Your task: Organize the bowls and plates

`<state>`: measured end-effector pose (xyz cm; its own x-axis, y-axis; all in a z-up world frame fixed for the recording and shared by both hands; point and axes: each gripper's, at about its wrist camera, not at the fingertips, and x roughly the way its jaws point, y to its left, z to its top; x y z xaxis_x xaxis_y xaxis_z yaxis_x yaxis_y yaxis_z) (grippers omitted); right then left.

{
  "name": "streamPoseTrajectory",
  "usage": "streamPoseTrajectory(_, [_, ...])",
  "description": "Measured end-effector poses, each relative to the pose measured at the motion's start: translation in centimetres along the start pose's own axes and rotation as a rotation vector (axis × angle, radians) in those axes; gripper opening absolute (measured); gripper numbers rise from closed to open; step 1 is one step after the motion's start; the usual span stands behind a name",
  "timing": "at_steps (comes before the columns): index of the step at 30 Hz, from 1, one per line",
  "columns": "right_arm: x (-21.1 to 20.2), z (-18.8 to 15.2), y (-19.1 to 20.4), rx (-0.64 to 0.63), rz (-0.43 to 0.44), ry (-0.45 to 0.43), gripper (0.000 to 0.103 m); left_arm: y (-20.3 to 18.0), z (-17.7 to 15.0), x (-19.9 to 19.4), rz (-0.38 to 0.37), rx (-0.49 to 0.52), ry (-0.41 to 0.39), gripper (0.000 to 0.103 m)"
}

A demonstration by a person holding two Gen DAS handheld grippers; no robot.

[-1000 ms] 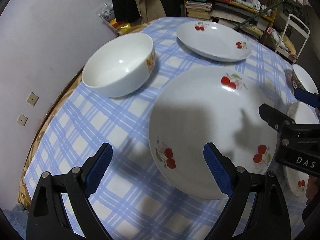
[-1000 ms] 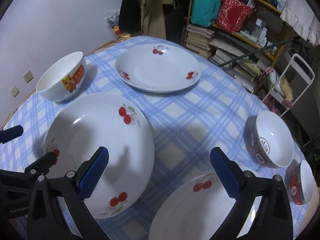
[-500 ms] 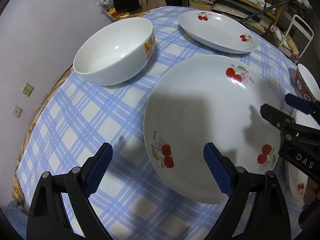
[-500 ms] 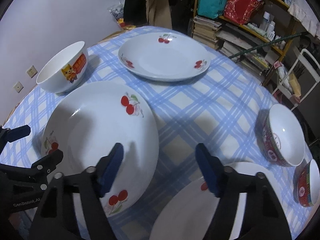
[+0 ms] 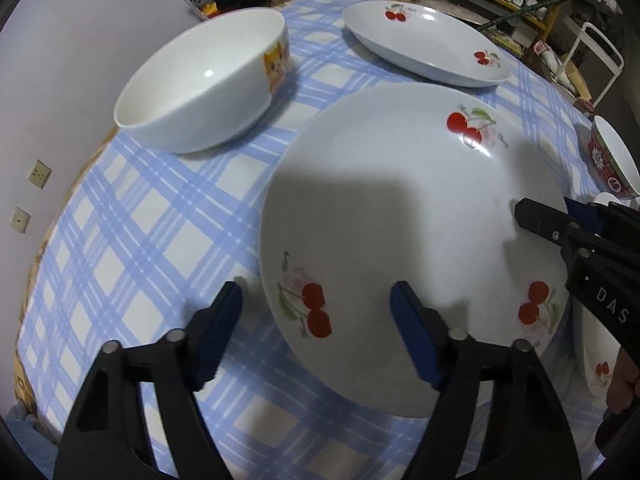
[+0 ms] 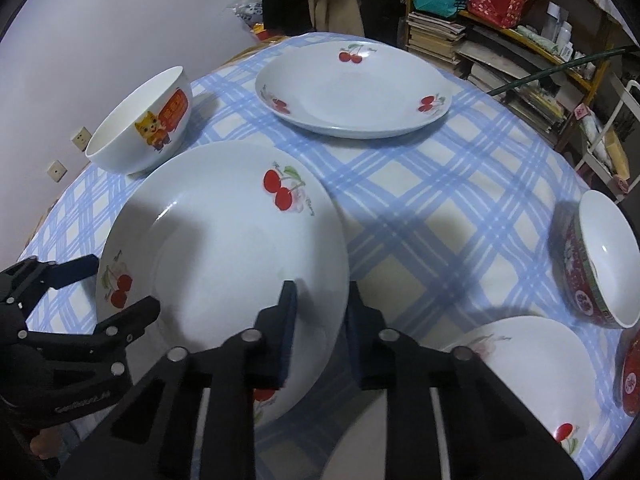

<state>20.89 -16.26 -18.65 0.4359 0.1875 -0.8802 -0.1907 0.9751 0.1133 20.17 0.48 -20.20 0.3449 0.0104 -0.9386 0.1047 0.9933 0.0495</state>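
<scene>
The right gripper (image 6: 320, 312) straddles the rim of the near cherry plate (image 6: 224, 248) at the plate's 4 o'clock edge, one finger above the plate's face and the other outside the rim. Its jaws have just been closing and now stand narrow around the rim; whether the pads press on the china I cannot tell. The left gripper (image 5: 316, 320) straddles the same plate's opposite edge, at about 8 o'clock in the right wrist view. Its jaws have also just been closing but stand wide, one blue pad (image 5: 412, 332) over the plate's face, the other over the cloth, neither touching the rim.

The plate lies flat on the blue-checked tablecloth (image 6: 440, 200), with red cherry prints at three places around its border. At the plate's 11 o'clock, close beside it, stands a white bowl with a cartoon cat (image 6: 144, 124). At 1 o'clock, apart from it, a second cherry plate (image 6: 352, 88) rests near the far edge of the table. At 4 o'clock a third cherry plate (image 6: 532, 368) lies near the table's front edge. At 3 o'clock, well apart, stands a red-patterned bowl (image 6: 592, 264), with another red bowl (image 6: 632, 376) just below it at the picture's edge. Behind the table, at 1 o'clock, shelves (image 6: 520, 32) hold books and bags.
</scene>
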Motion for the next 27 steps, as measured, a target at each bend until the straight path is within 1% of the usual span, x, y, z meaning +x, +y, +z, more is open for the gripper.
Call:
streamPoseTrajectory(1, [0.0, 0.0, 0.0, 0.001, 0.002, -0.002, 0.023, 0.1, 0.0, 0.0, -0.014, -0.01, -0.001, 0.072])
streamPoseTrajectory(2, [0.1, 0.0, 0.0, 0.003, 0.002, -0.002, 0.023, 0.1, 0.1, 0.1, -0.025, -0.019, 0.0, 0.069])
streamPoseTrajectory(3, [0.2, 0.0, -0.1, 0.008, 0.009, -0.002, 0.022, 0.2, 0.1, 0.1, -0.035, -0.022, 0.0, 0.063])
streamPoseTrajectory(5, [0.3, 0.0, -0.3, 0.017, 0.021, -0.002, 0.021, 0.2, 0.2, 0.2, -0.064, -0.032, 0.003, 0.056])
streamPoseTrajectory(7, [0.3, 0.1, -0.5, 0.033, 0.038, 0.001, 0.02, 0.5, 0.3, 0.3, -0.06, -0.05, 0.008, 0.05])
streamPoseTrajectory(9, [0.3, 0.1, -0.7, 0.044, 0.047, 0.0, 0.02, 1.1, 0.4, 0.4, -0.046, -0.083, 0.017, 0.035])
streamPoseTrajectory(12, [0.2, 0.1, -0.6, 0.043, 0.043, -0.003, 0.02, 2.2, 0.7, 0.4, -0.085, -0.149, 0.038, 0.028])
streamPoseTrajectory(15, [0.0, 0.1, -0.7, 0.042, 0.045, -0.002, 0.02, 2.6, 0.7, 0.5, -0.105, -0.171, 0.052, 0.027])
streamPoseTrajectory(21, [0.0, 0.1, -0.6, 0.044, 0.049, 0.0, 0.02, 2.7, 0.7, 0.5, -0.108, -0.164, 0.055, 0.027])
streamPoseTrajectory(25, [0.0, -0.1, -0.7, 0.054, 0.055, -0.002, 0.02, 2.6, 0.9, 0.6, -0.112, -0.142, 0.061, 0.028])
streamPoseTrajectory(27, [0.0, -0.2, -0.9, 0.063, 0.064, -0.002, 0.02, 2.4, 1.0, 0.7, -0.118, -0.117, 0.069, 0.031])
